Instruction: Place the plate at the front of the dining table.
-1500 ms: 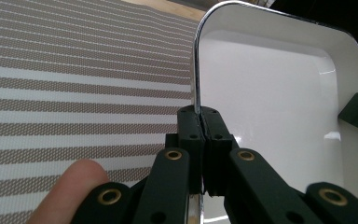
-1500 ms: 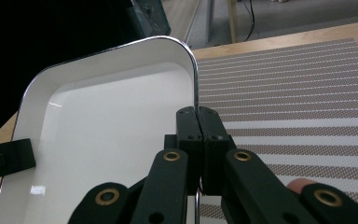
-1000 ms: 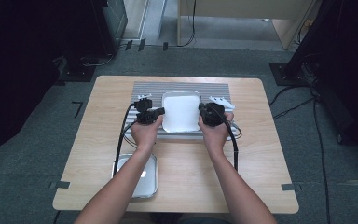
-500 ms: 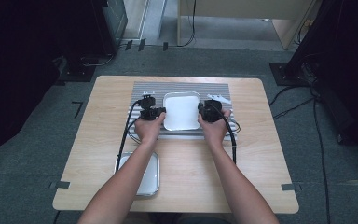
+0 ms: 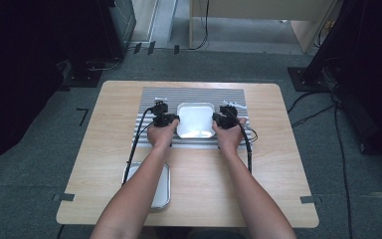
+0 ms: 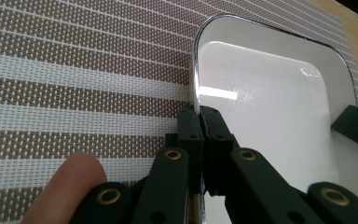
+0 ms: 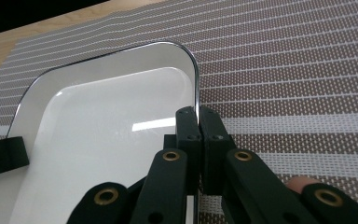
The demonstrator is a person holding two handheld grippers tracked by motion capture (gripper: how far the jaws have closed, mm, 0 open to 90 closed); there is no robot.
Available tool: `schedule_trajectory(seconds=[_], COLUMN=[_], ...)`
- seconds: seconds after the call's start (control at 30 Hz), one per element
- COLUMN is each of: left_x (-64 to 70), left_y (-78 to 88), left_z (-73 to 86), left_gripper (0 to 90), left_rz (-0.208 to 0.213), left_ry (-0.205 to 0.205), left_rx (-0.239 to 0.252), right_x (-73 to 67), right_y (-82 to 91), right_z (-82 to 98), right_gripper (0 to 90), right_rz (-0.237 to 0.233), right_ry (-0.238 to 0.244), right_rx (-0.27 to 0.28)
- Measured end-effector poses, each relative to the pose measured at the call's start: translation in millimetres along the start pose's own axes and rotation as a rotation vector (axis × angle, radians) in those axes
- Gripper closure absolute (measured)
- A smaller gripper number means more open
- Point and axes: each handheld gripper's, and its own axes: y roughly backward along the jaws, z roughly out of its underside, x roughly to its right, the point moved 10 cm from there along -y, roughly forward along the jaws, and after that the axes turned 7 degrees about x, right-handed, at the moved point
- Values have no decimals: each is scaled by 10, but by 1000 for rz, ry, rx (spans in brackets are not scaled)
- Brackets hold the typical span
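Both forearms reach forward over the wooden table (image 5: pixel 278 164), one hand at each side of the white tray (image 5: pixel 195 119). The left gripper (image 6: pixel 199 122) has its jaws clamped on the thin left rim of the tray, and the right gripper (image 7: pixel 198 123) has its jaws clamped on the right rim. The tray is glossy, rectangular with rounded corners, and sits on a woven striped mat (image 5: pixel 194 94). A second metal tray (image 5: pixel 161 191) lies near the table's front edge.

Lab: cabled floor (image 5: pixel 328 114), lone test table (image 5: pixel 278 164)
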Motion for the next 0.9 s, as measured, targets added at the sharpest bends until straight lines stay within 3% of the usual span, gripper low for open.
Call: schedule_trajectory(seconds=[0.17, 0.33, 0.47, 0.53, 0.6, 0.7, 0.77, 0.9], left_x=[-73, -174, -219, -238, -244, -241, -243, -249], left_y=[-32, -55, -113, -134, -153, -172, -177, -170], left_z=[-47, -129, -168, -200, -225, -242, -253, -297], left_gripper=[882, 877, 879, 876, 868, 865, 863, 864], left_rz=[-24, -34, -9, 7, 13, 8, 4, -41], left_ry=[9, 29, 94, 145, 166, 152, 167, 151], left_rx=[15, 23, 25, 33, 37, 44, 50, 92], right_x=[-33, -158, -168, -158, -148, -129, -126, -171], right_y=[-72, -161, -240, -276, -309, -342, -353, -347], right_z=[-3, -54, -85, -72, -59, -47, -51, -83], right_gripper=[900, 900, 900, 900, 900, 898, 899, 900], right_rz=[17, 21, 27, 40, 42, 42, 38, 25], right_ry=[-36, -12, -16, -27, -31, -39, -51, -58], right_rx=[2, 3, 3, 2, -2, -3, 2, 23])
